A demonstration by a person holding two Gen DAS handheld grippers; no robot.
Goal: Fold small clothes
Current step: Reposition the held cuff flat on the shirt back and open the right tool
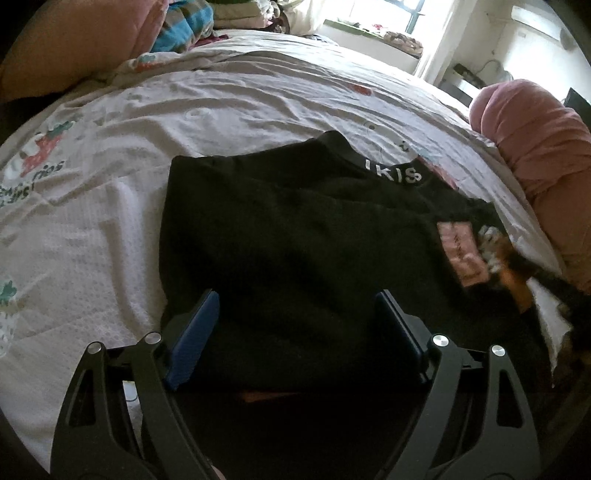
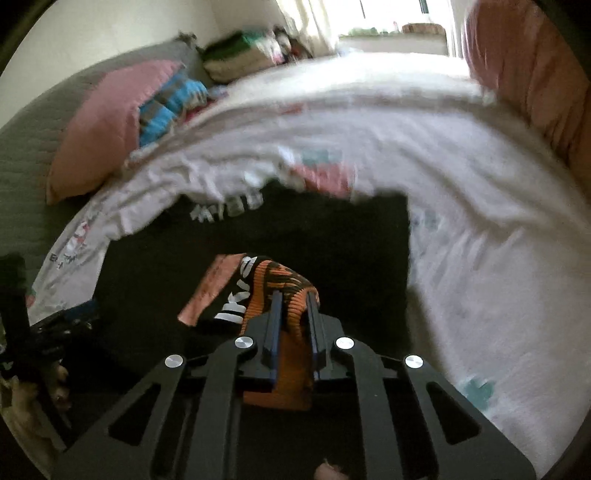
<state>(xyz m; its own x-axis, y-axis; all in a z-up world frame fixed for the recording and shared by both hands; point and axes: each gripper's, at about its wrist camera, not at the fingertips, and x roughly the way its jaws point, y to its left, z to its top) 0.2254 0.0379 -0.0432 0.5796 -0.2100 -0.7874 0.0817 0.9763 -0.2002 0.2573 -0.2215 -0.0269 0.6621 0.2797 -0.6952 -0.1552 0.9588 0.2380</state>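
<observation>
A black garment (image 1: 295, 229) lies spread on the bed, its waistband with white letters (image 1: 393, 173) at the far side. My left gripper (image 1: 297, 295) hovers over its near part, jaws wide apart, with nothing pinched between the blue pads. A pink label (image 1: 461, 254) shows at the garment's right side. In the right wrist view, my right gripper (image 2: 294, 295) is shut on an orange-and-black ribbed piece (image 2: 284, 280) of fabric, lifted just above the black garment (image 2: 332, 236) beside the pink label (image 2: 214, 288). In the left wrist view, that gripper (image 1: 517, 280) appears blurred at the right.
A white bedsheet (image 1: 184, 103) with strawberry prints covers the bed. A pink pillow (image 1: 74, 40) and a striped blue cloth (image 1: 181, 29) lie at the far left. A pink rolled blanket (image 1: 535, 147) borders the right. Folded clothes (image 2: 240, 55) are stacked near the window.
</observation>
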